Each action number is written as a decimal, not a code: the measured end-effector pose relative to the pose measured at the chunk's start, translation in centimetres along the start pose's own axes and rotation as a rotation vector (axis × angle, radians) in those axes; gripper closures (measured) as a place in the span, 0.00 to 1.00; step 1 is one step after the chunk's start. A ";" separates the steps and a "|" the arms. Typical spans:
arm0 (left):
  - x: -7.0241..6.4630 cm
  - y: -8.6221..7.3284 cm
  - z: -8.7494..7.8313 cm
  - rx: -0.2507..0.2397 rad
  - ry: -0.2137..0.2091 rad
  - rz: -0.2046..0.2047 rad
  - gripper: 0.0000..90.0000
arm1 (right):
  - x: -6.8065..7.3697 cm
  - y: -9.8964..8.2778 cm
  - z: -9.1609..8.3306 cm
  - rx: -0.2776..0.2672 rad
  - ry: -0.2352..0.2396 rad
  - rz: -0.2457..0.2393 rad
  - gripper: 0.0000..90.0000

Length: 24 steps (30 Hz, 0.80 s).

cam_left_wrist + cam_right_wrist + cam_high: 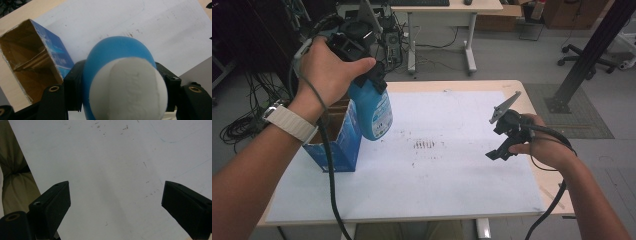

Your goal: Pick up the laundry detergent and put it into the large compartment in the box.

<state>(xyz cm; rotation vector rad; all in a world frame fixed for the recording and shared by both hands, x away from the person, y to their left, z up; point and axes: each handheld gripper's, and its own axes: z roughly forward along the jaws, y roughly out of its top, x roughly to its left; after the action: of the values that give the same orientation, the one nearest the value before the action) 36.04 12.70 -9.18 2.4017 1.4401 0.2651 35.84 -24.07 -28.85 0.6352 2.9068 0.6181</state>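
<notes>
Bottle (374,107) upright, cap up, gripped by left claw (362,75), right claw (507,145) open.

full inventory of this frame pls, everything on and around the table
bottle: 1, blue with a white cap, held in the air beside the box, near the table's left edge
box: 1, blue cardboard with a brown inside, top open, standing on the sheet at the table's left
sheet: 1, white with dark smudges, covering most of the table
table: 1, light wood, under the sheet
desk: 1, light top, white legs, behind the table
office chair: 1, black base, floor at far right
left gripper: 1, black, shut on the bottle
right gripper: 1, black, jaws open over the sheet, holding nothing
</notes>
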 end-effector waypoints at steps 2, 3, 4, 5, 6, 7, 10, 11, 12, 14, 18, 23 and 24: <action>0.4 0.0 -0.1 -0.002 0.007 -0.014 0.41 | 0.0 0.0 0.0 0.000 0.001 -0.001 0.10; 0.5 0.0 -0.1 -0.002 0.009 -0.017 0.41 | -0.1 0.0 0.0 -0.003 0.001 0.000 0.10; 0.7 0.0 -0.1 0.001 0.013 -0.021 0.41 | -0.1 0.0 0.0 -0.003 0.001 0.000 0.10; 0.9 0.0 -0.2 0.001 0.016 -0.027 0.41 | -0.1 0.0 0.0 -0.003 0.001 0.001 0.10; 1.0 0.0 -0.2 0.000 0.020 -0.032 0.41 | -0.1 0.0 0.1 -0.002 0.000 0.000 0.10; 1.1 0.0 -0.2 0.000 0.021 -0.034 0.41 | -0.1 0.0 0.0 -0.002 0.000 0.001 0.10; 1.6 0.0 -0.4 0.000 0.024 -0.053 0.41 | -0.1 0.0 0.1 -0.004 0.001 0.004 0.10; 1.8 0.0 -0.6 -0.001 0.025 -0.059 0.41 | -0.1 0.0 0.1 -0.001 0.001 0.001 0.10; 1.9 0.0 -0.6 -0.002 0.027 -0.064 0.41 | -0.1 0.1 0.1 -0.002 0.002 0.001 0.10; 2.3 -0.1 -0.8 0.001 0.032 -0.071 0.41 | -0.2 0.1 0.1 -0.001 0.002 0.001 0.10; 3.1 -0.2 -1.0 -0.003 0.036 -0.101 0.41 | -0.2 0.2 0.2 -0.004 0.003 0.001 0.10; 4.0 -0.4 -1.2 0.002 0.051 -0.133 0.41 | -0.3 0.2 0.2 -0.004 0.002 0.002 0.10; 4.2 -0.4 -1.3 0.001 0.050 -0.139 0.41 | -0.3 0.2 0.3 -0.003 0.003 0.001 0.10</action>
<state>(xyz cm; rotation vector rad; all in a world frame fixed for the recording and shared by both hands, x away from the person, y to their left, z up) 37.32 16.84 -8.19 2.2980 1.6211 0.2921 36.22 -23.92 -28.99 0.6362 2.9080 0.6233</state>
